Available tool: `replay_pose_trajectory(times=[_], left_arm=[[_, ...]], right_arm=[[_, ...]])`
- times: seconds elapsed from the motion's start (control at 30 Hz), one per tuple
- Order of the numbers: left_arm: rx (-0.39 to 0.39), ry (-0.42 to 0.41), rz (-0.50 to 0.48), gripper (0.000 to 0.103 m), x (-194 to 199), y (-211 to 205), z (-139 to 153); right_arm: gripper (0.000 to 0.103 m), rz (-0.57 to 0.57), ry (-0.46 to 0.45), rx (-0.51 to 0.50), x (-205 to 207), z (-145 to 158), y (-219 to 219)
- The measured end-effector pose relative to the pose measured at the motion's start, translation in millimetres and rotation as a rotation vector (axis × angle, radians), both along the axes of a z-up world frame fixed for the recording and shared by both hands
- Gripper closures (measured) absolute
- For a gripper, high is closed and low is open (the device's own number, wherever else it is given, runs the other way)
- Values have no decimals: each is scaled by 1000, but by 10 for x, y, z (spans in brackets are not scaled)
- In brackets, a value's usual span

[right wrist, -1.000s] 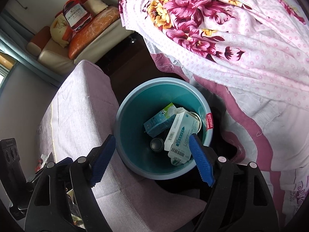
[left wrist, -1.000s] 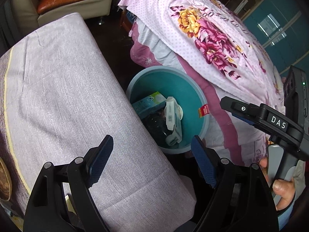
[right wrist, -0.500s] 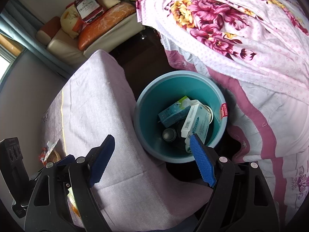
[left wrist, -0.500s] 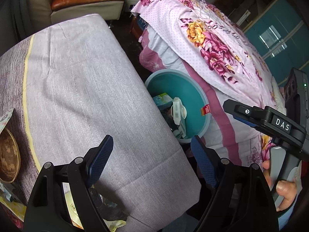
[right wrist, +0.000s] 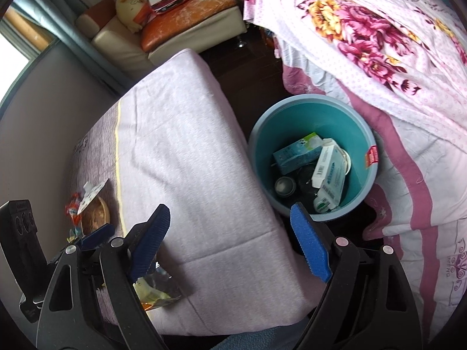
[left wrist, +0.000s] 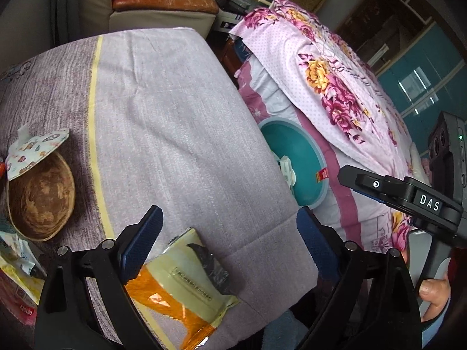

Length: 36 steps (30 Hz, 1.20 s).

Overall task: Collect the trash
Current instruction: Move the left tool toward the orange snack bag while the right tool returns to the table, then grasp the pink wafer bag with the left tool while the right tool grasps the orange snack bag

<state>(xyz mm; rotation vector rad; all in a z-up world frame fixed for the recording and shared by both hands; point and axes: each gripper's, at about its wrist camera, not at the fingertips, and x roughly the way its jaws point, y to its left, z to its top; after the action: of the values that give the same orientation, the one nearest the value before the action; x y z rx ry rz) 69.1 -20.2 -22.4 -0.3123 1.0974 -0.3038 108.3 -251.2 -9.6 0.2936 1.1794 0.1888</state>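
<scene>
A teal bin [right wrist: 309, 122] stands on the floor between the cloth-covered table [right wrist: 181, 151] and the bed; it holds a blue carton [right wrist: 294, 154], a white box [right wrist: 329, 172] and dark cans. It also shows in the left wrist view [left wrist: 300, 157]. A yellow and orange wrapper [left wrist: 186, 288] lies at the table's near edge. My left gripper [left wrist: 227, 242] is open and empty just above the wrapper. My right gripper [right wrist: 230, 239] is open and empty above the table edge beside the bin. An empty paper bowl [left wrist: 41, 195] with a peeled lid sits at left.
More wrappers [left wrist: 14, 265] lie at the table's left edge. A bed with a floral quilt [right wrist: 379, 29] fills the right. A sofa [right wrist: 181, 20] with bags stands at the back. The right gripper's body [left wrist: 408, 201] shows at right in the left wrist view.
Both grippers have pulled back from the bin toward the near table edge. The wrapper and the bowl have come into the left wrist view.
</scene>
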Motion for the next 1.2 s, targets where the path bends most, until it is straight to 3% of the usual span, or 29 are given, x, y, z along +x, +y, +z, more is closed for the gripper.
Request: replay_pose_trajectory(times=[0.47, 0.77, 0.97, 1.2], left_arm=[[93, -30, 111, 10, -604, 1008, 43], [149, -35, 253, 10, -1132, 1821, 44], [120, 13, 375, 10, -1375, 2281, -161], [77, 83, 408, 10, -1414, 2366, -473]], right_arm=[[21, 190, 102, -33, -227, -217, 999], [21, 331, 187, -79, -581, -476, 1510], [21, 391, 201, -140, -685, -648, 1665], [21, 402, 214, -152, -698, -808, 1666]])
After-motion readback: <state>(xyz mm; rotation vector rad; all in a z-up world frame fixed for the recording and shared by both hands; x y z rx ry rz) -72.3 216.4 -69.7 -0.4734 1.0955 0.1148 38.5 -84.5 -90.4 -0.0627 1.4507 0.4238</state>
